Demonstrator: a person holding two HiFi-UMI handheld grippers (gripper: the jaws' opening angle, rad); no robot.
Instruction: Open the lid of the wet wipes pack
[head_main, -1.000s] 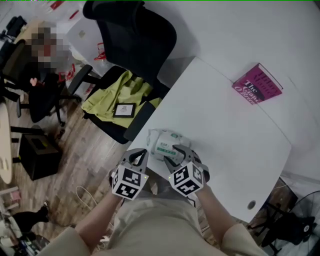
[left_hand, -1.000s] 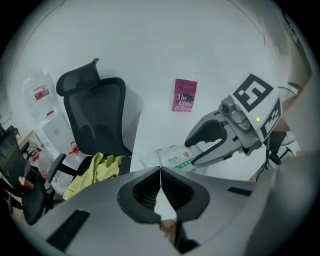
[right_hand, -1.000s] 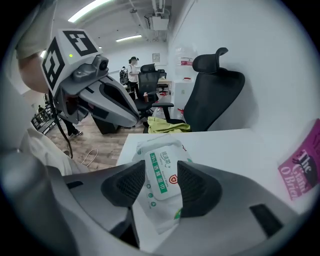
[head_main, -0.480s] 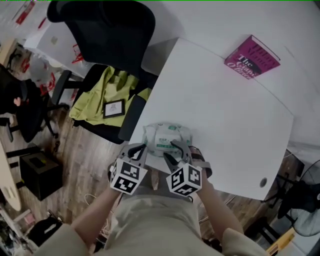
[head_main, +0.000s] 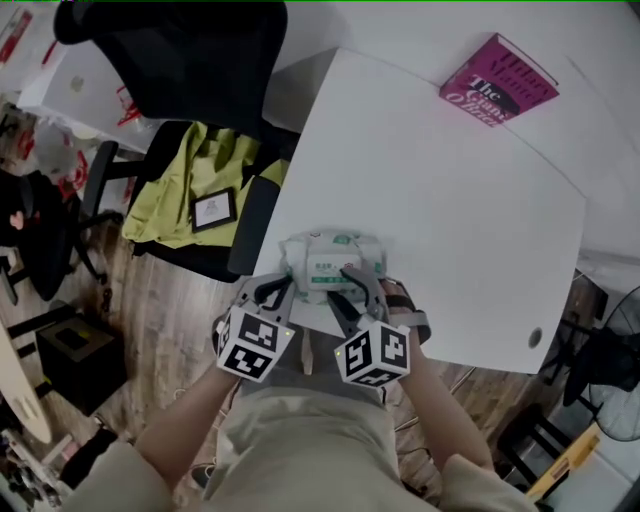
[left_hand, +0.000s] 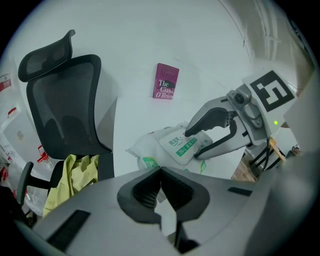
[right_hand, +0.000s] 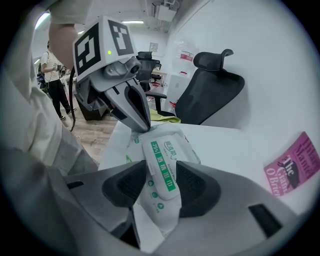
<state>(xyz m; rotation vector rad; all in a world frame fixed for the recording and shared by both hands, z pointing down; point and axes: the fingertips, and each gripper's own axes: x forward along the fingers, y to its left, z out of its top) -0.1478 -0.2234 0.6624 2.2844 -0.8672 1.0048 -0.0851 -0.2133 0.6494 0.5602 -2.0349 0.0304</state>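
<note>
Table layout, near edge.
Wipes pack lay on your table at its near edge, between your right gripper's jaws; book far right, chair left.

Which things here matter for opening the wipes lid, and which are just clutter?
In the job: pack; right gripper, jaws on the pack; left gripper, jaws together by its edge.
Lying about: book; chair; green garment on the chair.
</note>
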